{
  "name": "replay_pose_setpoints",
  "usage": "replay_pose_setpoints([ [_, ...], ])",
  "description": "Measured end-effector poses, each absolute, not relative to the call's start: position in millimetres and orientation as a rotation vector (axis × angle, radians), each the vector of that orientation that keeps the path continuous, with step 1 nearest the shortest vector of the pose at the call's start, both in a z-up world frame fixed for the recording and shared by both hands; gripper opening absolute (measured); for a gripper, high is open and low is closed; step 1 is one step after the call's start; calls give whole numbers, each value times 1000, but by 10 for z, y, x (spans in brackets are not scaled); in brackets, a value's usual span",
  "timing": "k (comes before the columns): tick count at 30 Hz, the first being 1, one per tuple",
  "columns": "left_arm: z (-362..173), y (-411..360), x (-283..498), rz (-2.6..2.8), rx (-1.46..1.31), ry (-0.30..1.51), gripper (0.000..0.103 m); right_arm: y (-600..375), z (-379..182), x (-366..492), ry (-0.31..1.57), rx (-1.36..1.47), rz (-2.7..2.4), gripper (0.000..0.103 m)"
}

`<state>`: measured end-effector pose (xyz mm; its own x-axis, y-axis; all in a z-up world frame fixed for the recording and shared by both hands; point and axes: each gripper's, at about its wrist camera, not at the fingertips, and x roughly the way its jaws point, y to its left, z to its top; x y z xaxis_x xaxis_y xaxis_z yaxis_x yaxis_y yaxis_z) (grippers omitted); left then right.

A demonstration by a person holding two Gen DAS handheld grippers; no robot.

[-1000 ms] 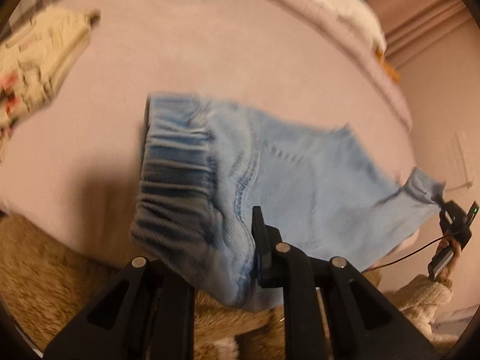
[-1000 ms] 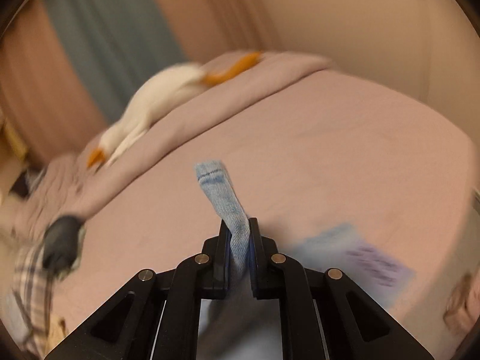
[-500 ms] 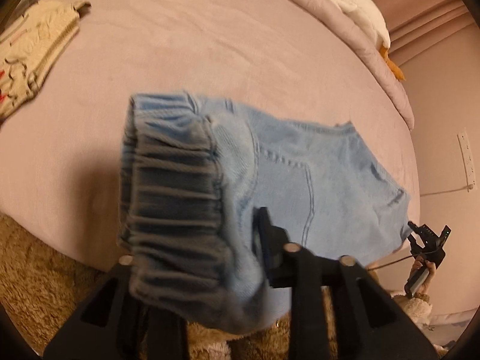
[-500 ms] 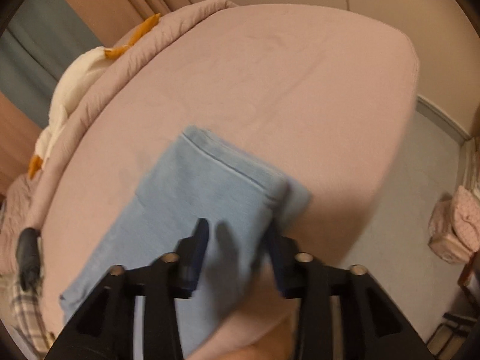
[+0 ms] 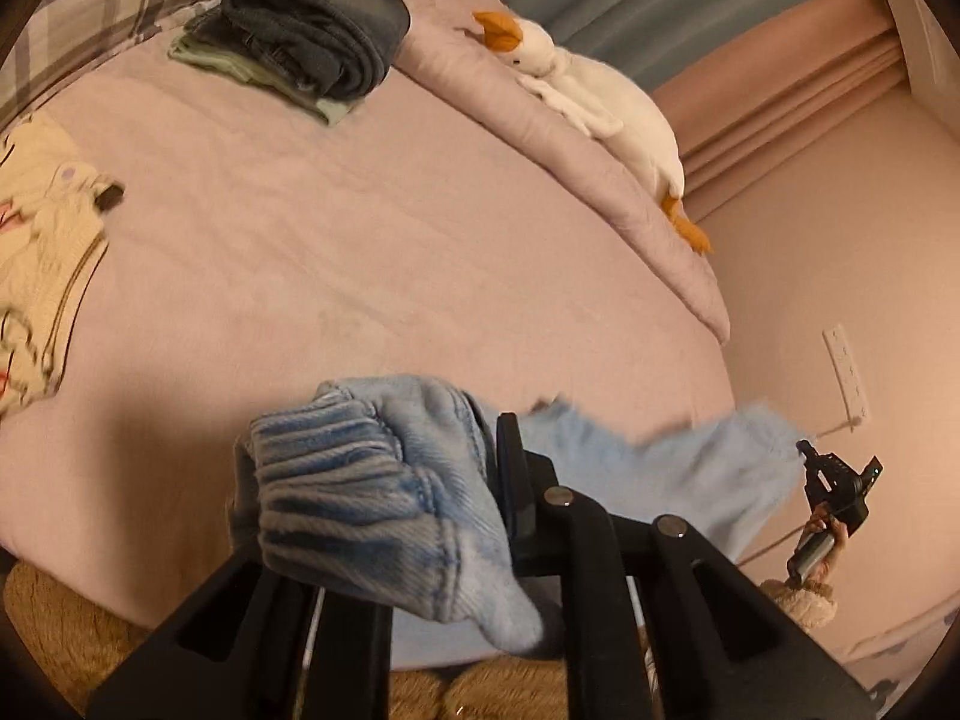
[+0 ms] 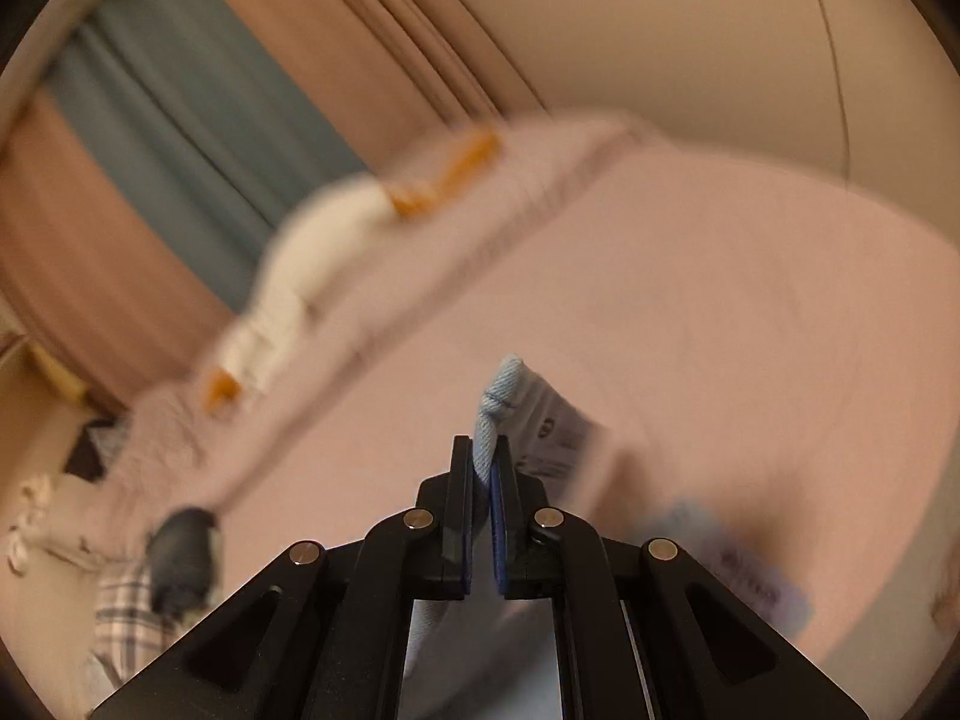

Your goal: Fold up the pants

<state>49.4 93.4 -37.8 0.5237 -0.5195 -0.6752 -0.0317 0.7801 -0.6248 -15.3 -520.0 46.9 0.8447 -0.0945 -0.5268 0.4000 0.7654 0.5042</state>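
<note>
Left wrist view, nearest first: the left gripper (image 5: 384, 498) is closed on the pants (image 5: 384, 480), its fingers clamped on the bunched elastic waistband, which drapes over the left finger. From there the light blue cloth stretches right, held in the air over the bed's (image 5: 360, 252) near edge, to the right gripper (image 5: 807, 456), seen small beyond the near right corner with a hand (image 5: 825, 540) on its grip. Farther back, a cream garment (image 5: 42, 252) lies at the left edge, a stack of dark folded clothes (image 5: 312, 42) sits near the far edge, and a white goose plush (image 5: 594, 90) rests on the rolled quilt (image 5: 600, 180) along the far right edge. Right wrist view, blurred: the jaws are nearly shut, pinching a twisted bit of the cloth (image 6: 495, 414) that pokes up between the fingers, with a white label (image 6: 564, 438) hanging just beside it.
</note>
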Motion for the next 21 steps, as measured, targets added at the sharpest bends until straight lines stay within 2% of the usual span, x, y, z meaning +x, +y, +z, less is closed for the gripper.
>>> replay_pose_setpoints([
  [2,-629,853,378,-296,-586,1090,14,-5308,267,-320,530,669,-340,6],
  [5,-1116,676,248,-255,-510,1258,16,-5527,-447,-400,709,727,-415,6],
  [7,-1260,662,183,-236,-528,1294,17,-5632,-956,-491,852,775,-529,6],
  [9,-1250,676,171,-232,-542,1288,17,-5664,-1256,-625,882,816,-566,6],
  [13,-1188,647,205,-213,-518,1300,22,-5657,-1204,-710,836,814,-564,6],
  [18,-1166,620,166,-207,-497,1279,24,-5659,-1206,-846,880,749,-635,6],
  [21,-1094,733,99,-201,-503,1268,34,-5636,-1103,-936,869,743,-629,9],
])
